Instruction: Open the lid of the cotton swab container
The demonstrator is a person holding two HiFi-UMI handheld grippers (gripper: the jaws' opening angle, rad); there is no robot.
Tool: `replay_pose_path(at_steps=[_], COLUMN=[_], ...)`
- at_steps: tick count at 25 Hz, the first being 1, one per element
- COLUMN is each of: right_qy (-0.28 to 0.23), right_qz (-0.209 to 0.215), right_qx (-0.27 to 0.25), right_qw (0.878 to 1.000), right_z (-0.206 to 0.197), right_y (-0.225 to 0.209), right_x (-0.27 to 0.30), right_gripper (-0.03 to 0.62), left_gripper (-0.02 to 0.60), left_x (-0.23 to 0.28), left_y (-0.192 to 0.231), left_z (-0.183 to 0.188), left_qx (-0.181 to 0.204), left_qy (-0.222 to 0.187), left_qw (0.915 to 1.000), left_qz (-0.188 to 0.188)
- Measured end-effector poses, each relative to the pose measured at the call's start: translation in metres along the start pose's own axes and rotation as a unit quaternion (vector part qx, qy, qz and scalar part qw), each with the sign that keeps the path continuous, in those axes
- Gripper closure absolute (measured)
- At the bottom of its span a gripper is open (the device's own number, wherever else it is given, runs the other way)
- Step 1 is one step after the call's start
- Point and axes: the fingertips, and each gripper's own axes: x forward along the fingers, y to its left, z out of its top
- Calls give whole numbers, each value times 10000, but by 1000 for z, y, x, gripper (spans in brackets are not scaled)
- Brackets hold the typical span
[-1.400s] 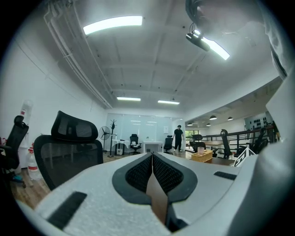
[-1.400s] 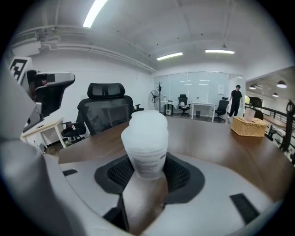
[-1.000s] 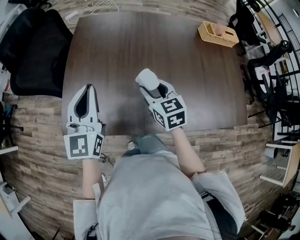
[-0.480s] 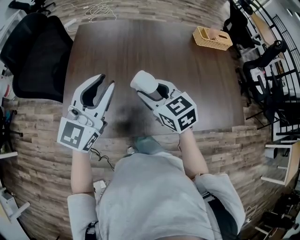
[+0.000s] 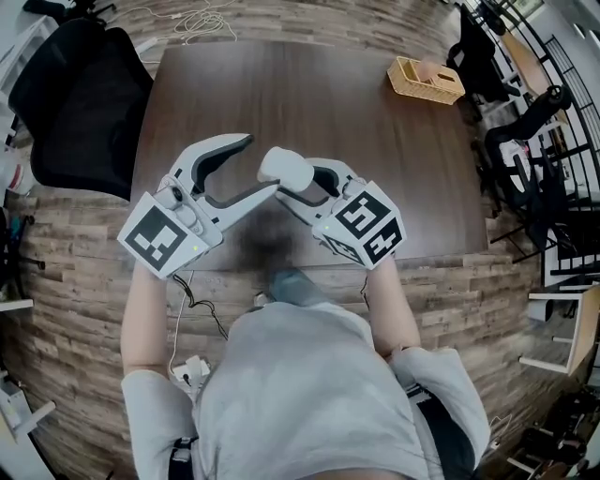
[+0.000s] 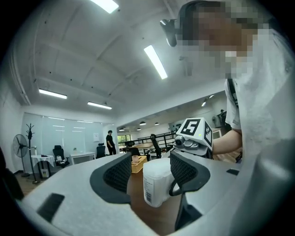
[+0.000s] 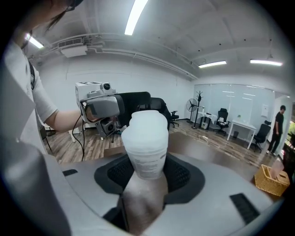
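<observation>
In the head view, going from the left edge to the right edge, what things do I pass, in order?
Black office chair → left gripper, jaws opening with the container between them → white plastic cotton swab container → right gripper, clamped on it → tan woven basket.

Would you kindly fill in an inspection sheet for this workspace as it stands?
Surface: dark wooden table.
Job's things: white container, lid on, held above the table.
Clutter: wicker basket at the far right corner.
Grippers: right gripper shut on the container; left gripper jaws opening, the container between their tips.
Cables: white cable beyond the far edge; thin cable hanging below the left gripper.
Surroundings: black chair at left; plank floor.
</observation>
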Motion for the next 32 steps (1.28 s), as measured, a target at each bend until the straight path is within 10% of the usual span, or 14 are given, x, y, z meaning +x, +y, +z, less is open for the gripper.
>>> replay_pose_path(at_steps=[10,32], right_qy=[233,441], right_qz=[424,579], right_qx=[-580,-933], right_qw=[9971,9930], right_z=[3,0], right_y=[31,43], right_x=[3,5], right_gripper=[400,402], left_gripper=[336,367], left_x=[-1,-10], left_y=[-29,-41], left_z=[-10,-16], left_qx=[272,1421], left_qy=[352,655], left_qw=[9950,9814], left_qz=[-892,-1108])
